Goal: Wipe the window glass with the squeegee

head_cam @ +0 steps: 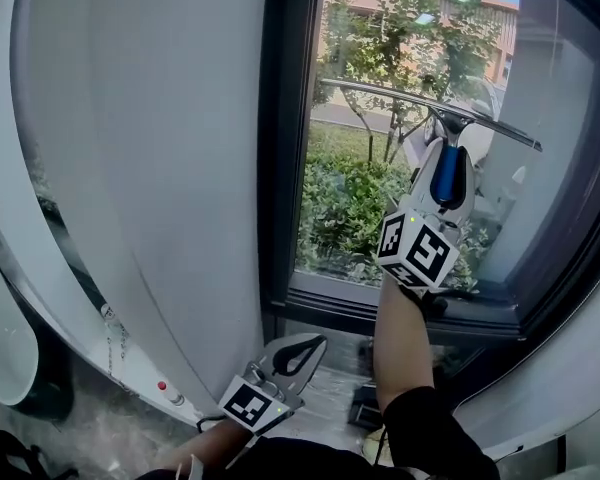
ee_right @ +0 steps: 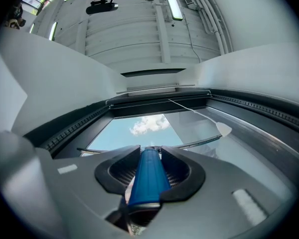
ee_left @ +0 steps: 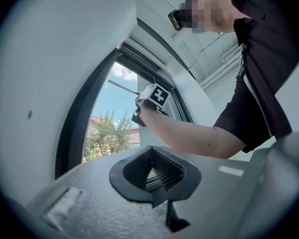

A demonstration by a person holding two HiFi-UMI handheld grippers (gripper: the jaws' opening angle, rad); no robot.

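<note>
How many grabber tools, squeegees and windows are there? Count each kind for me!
Squeegee: 1
Grippers: 2, the left gripper shut and empty, the right gripper holding the squeegee's blue handle
Window: 1
Total: 4

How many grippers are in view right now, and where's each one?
2. The right gripper is raised at the window glass, shut on the blue handle of the squeegee. The left gripper hangs low, below that glass, jaws together, holding nothing.
</note>
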